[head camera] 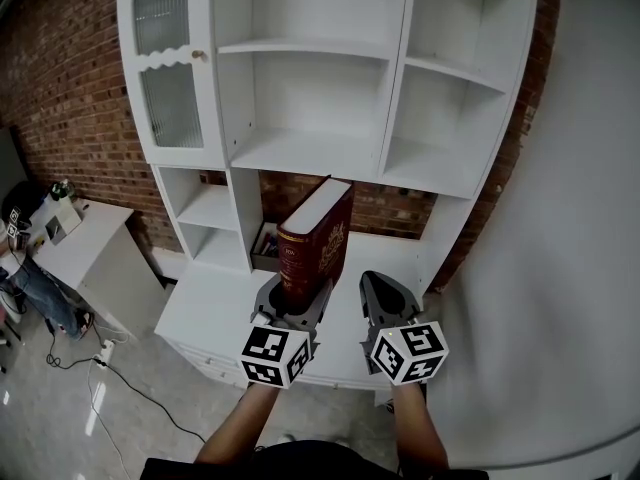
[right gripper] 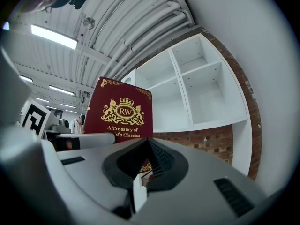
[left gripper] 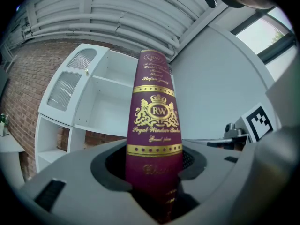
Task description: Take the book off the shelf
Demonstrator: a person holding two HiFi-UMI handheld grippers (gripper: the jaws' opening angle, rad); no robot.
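A thick maroon book [head camera: 315, 238] with gold print stands upright above the white counter [head camera: 215, 313], in front of the shelf unit [head camera: 310, 153]. My left gripper [head camera: 295, 306] is shut on the book's lower end. In the left gripper view its spine [left gripper: 154, 125] rises from between the jaws. My right gripper [head camera: 385, 290] hangs just right of the book, apart from it, its jaws meeting at the tips with nothing between them. The right gripper view shows the book's front cover [right gripper: 119, 114] to the left, beyond the shut gripper [right gripper: 147, 142].
The white shelf unit has bare compartments and a ribbed glass door [head camera: 165, 63] at the upper left. Another book [head camera: 266, 244] lies in the low cubby behind. A white table [head camera: 85, 243] and a seated person [head camera: 30, 288] are at the left, with a cable [head camera: 110, 368] on the floor.
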